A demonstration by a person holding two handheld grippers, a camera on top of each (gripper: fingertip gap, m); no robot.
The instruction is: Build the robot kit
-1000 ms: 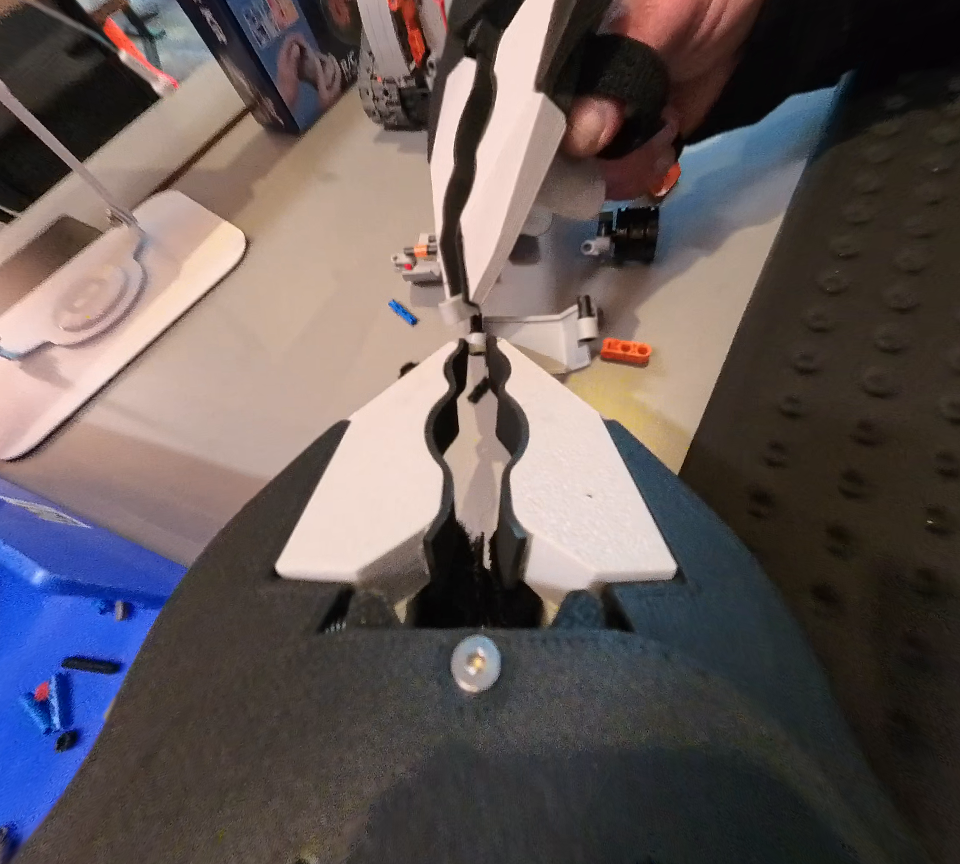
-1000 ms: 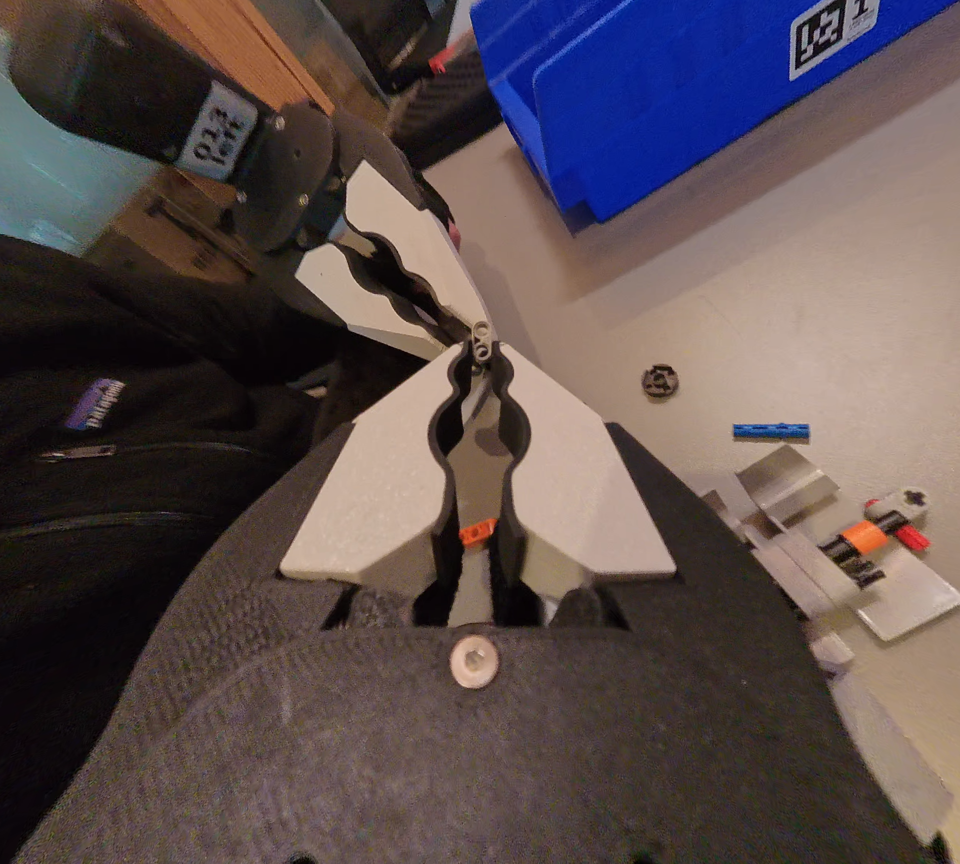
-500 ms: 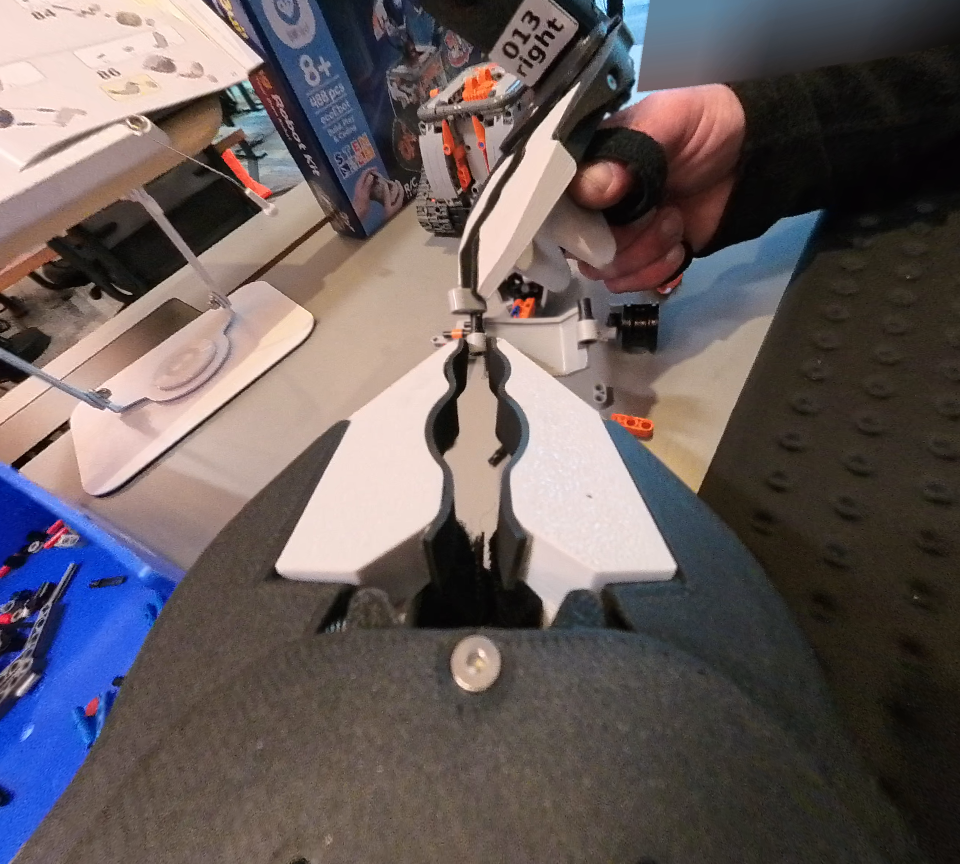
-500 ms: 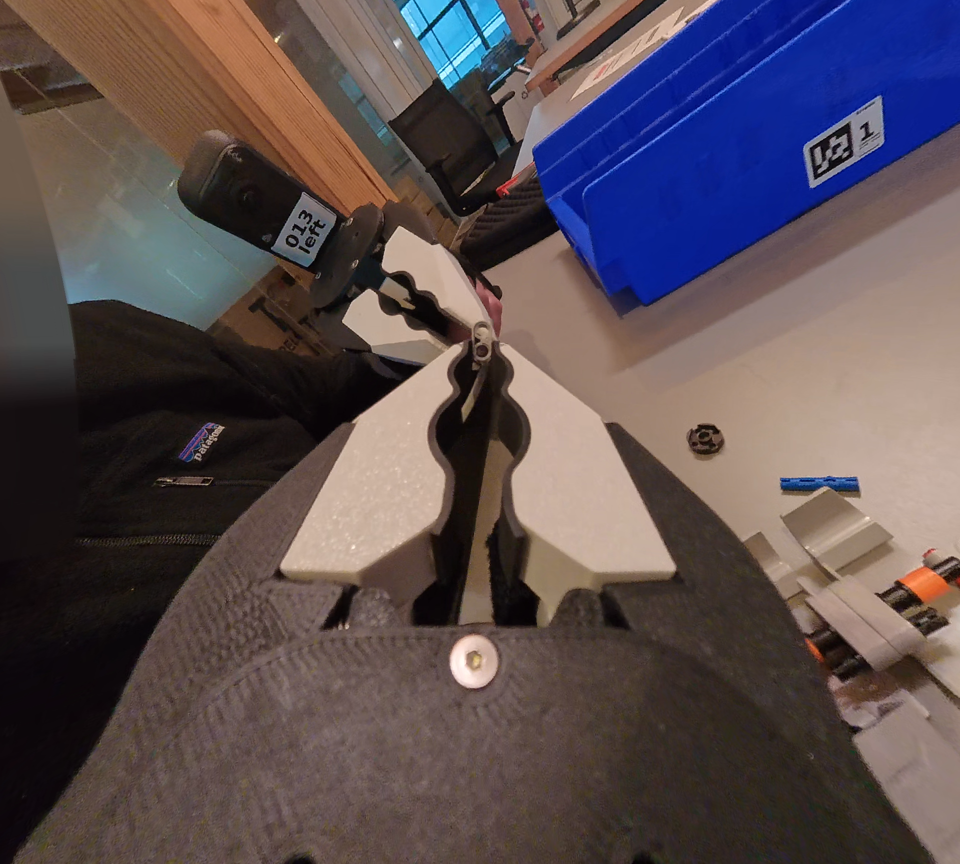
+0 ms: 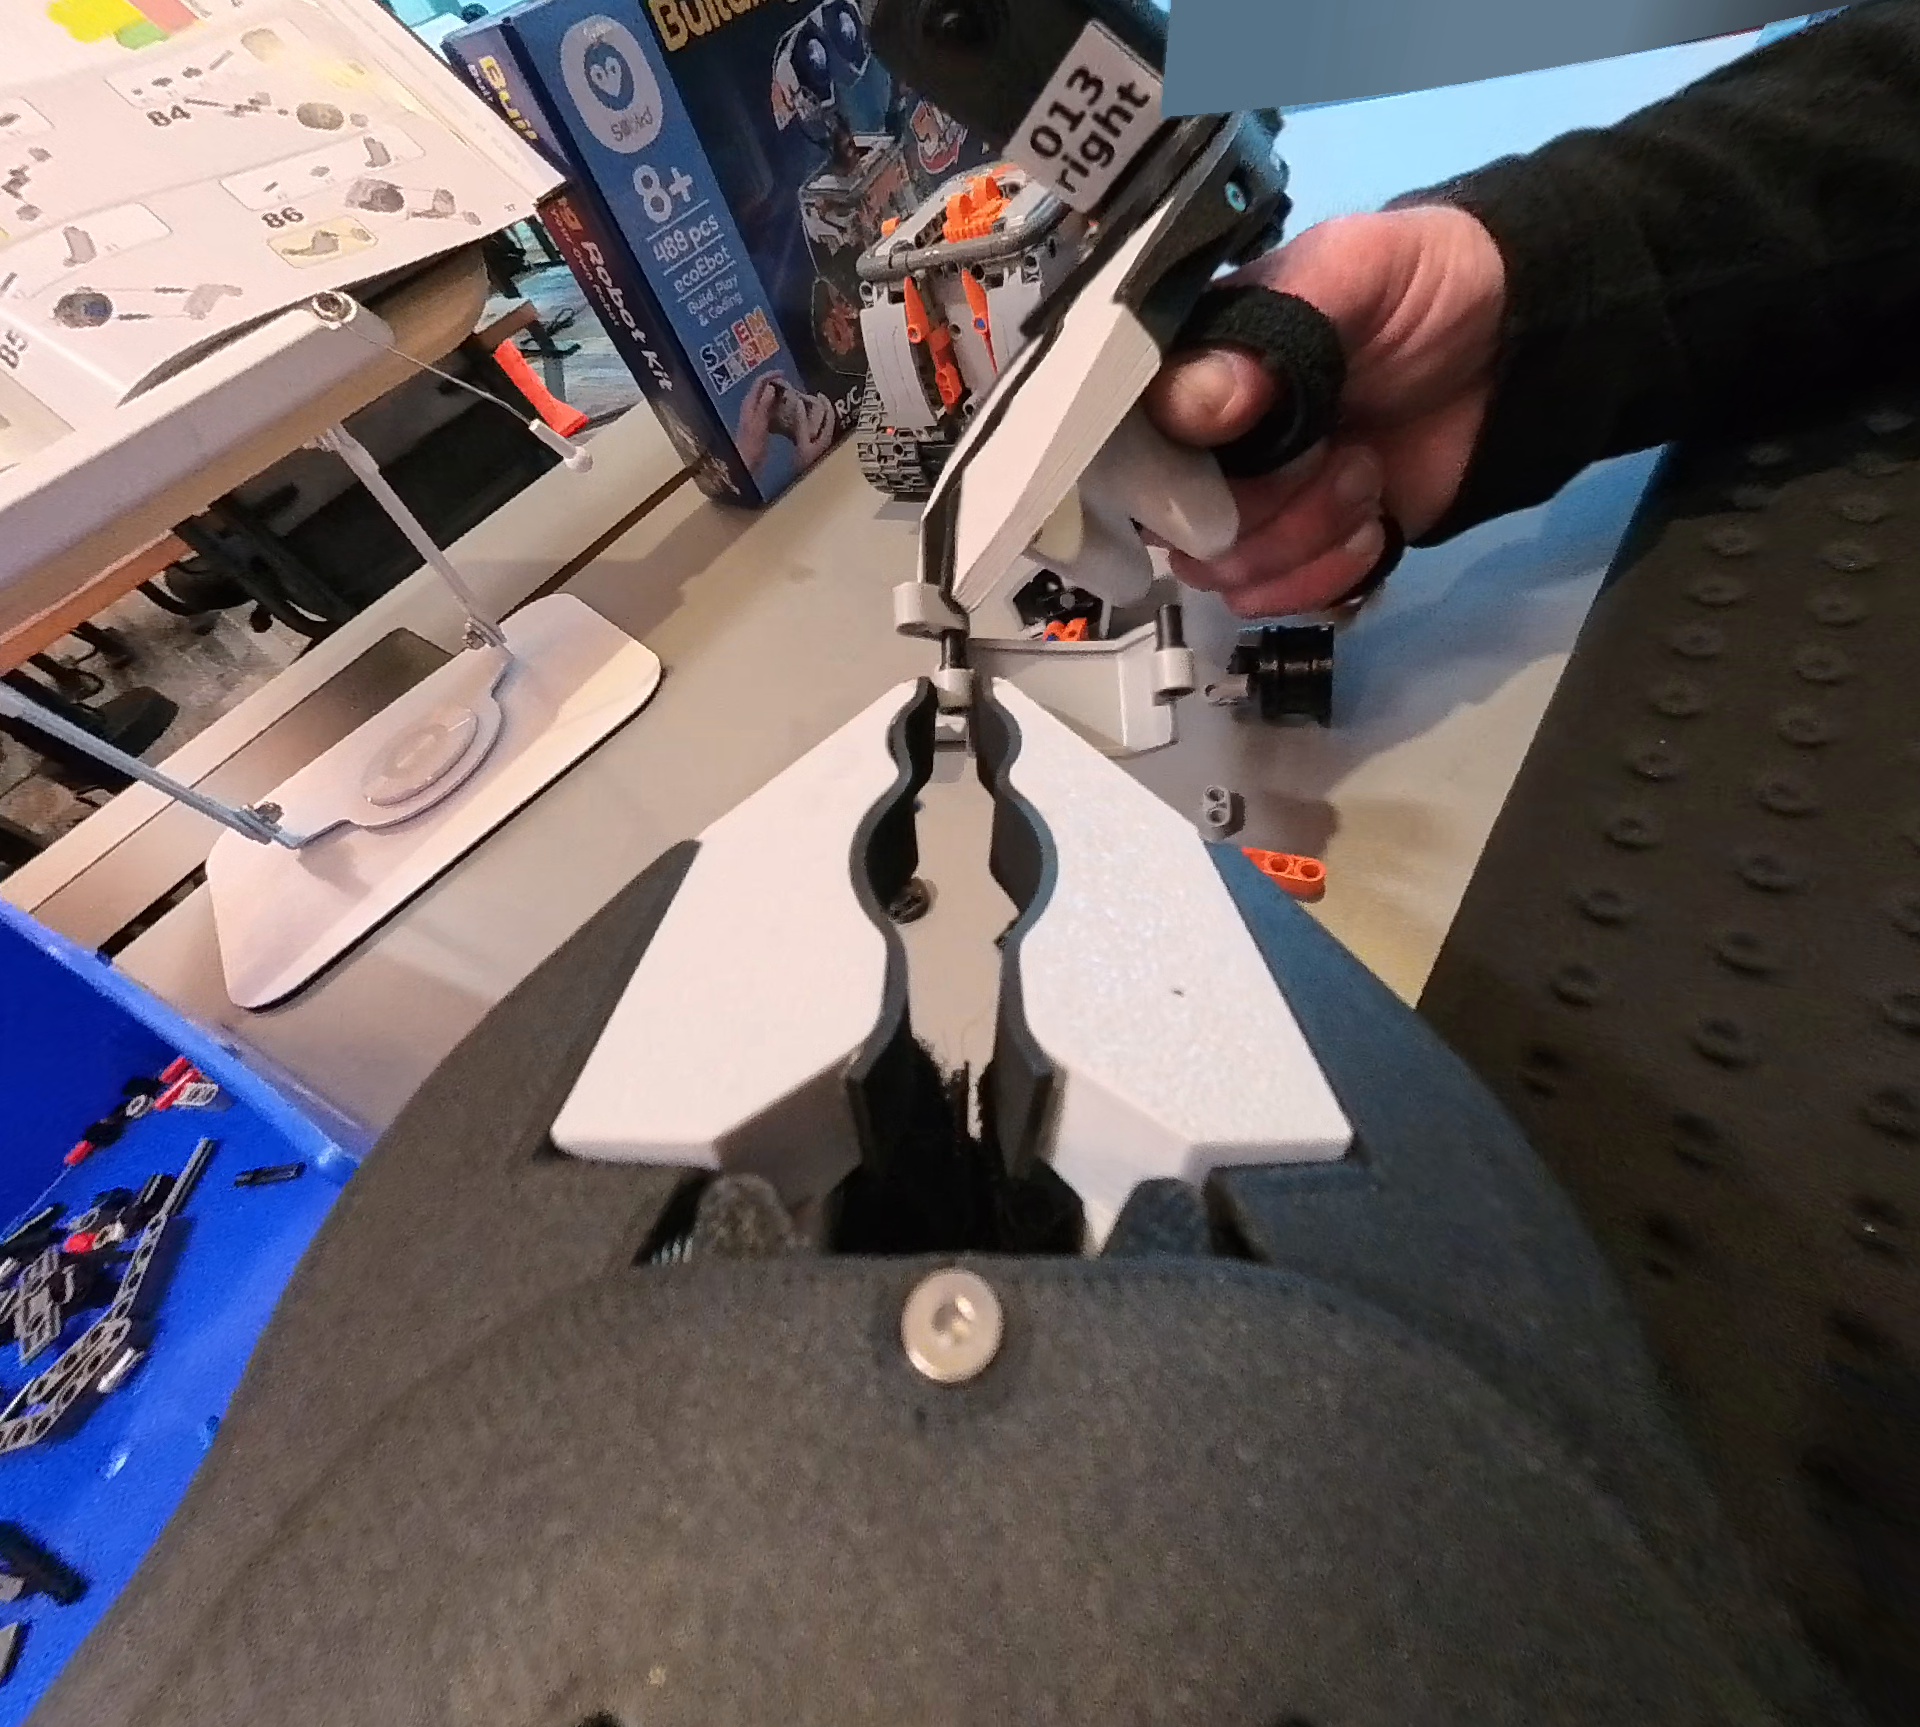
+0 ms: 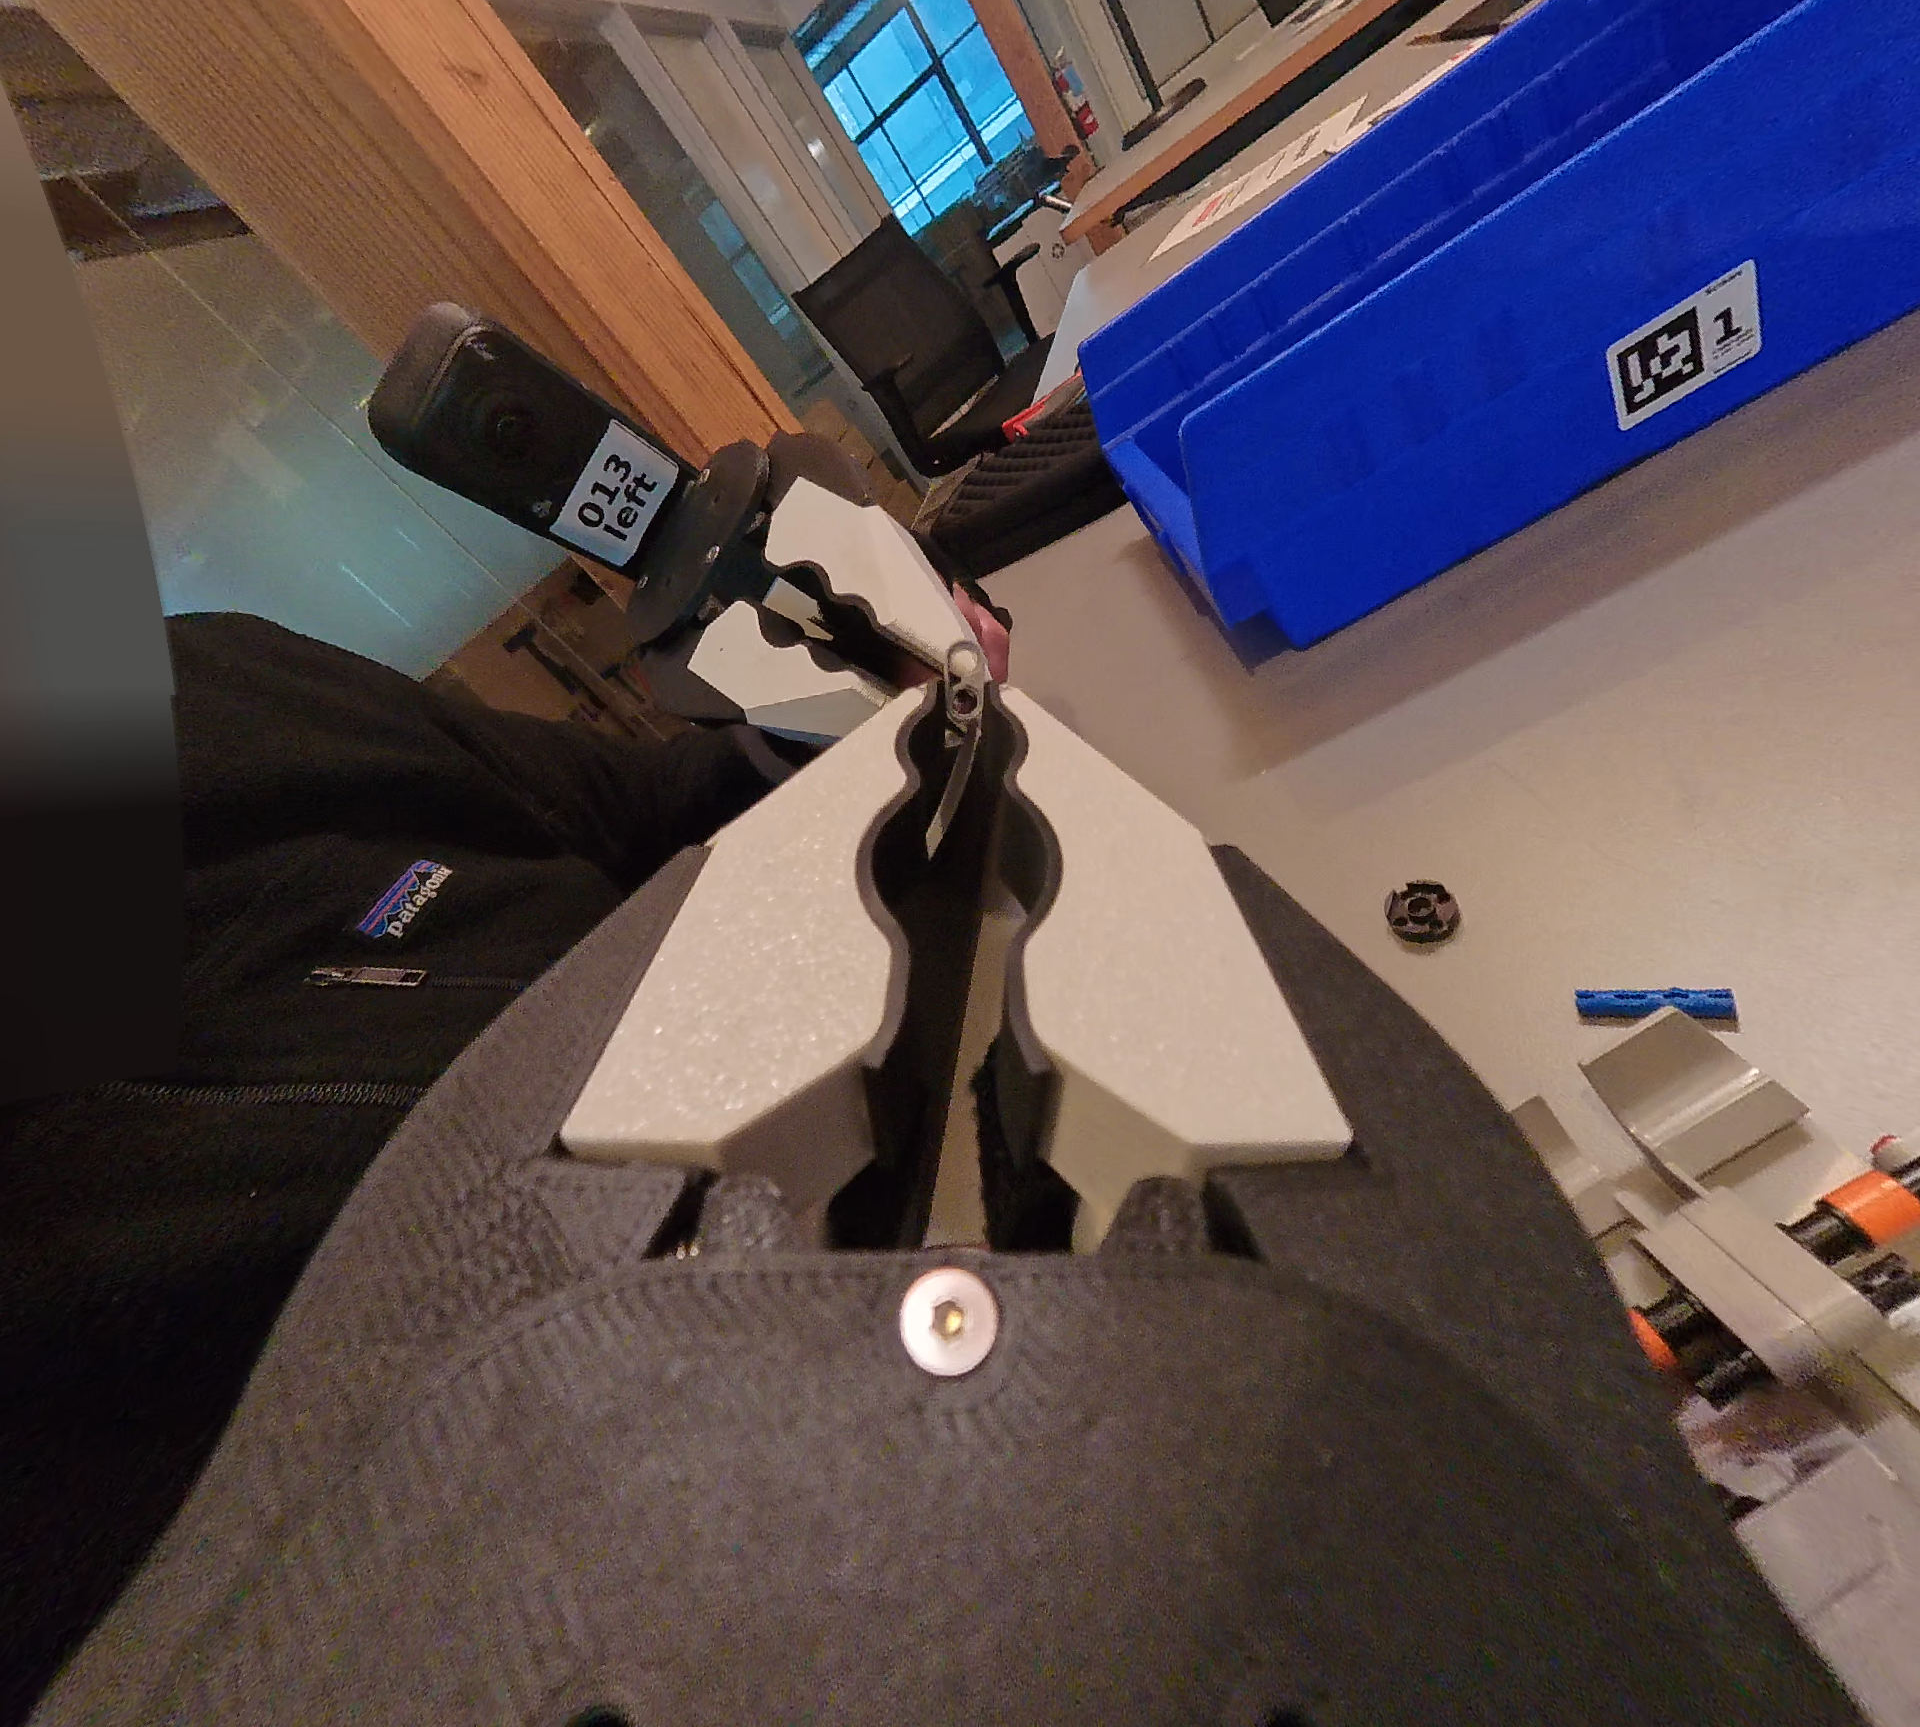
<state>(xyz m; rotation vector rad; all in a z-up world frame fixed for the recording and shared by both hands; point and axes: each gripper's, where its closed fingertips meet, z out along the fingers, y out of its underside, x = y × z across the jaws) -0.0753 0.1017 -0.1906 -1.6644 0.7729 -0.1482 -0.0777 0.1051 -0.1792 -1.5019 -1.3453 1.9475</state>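
My left gripper [image 5: 951, 703] is shut on a small grey piece [image 5: 951, 727] with a black pin [image 5: 949, 654] sticking out of its tip. My right gripper [image 5: 935, 602] comes down from the upper right, held by a hand, and is shut on a small grey connector [image 5: 920, 609]. The two pieces meet tip to tip on the pin, above the table. In the right wrist view my right gripper [image 6: 964, 711] pinches the grey connector [image 6: 966, 698], and the left gripper [image 6: 935, 669] meets it from beyond.
A grey panel part [image 5: 1091, 690], a black wheel [image 5: 1294, 669], an orange beam [image 5: 1283, 865] and a partly built robot model [image 5: 935, 327] lie behind. A blue kit box [image 5: 665, 243], a booklet stand [image 5: 416, 773], blue bins [image 6: 1507, 275] and a black foam mat [image 5: 1714, 846] surround the spot. Left and right tips are no more than a few centimetres apart. From either gripper's tips it is about 15 cm to the black wheel [image 5: 1294, 669].
Both grippers have risen and tilted up from the table together, staying tip to tip. Both stay shut on their small pieces.
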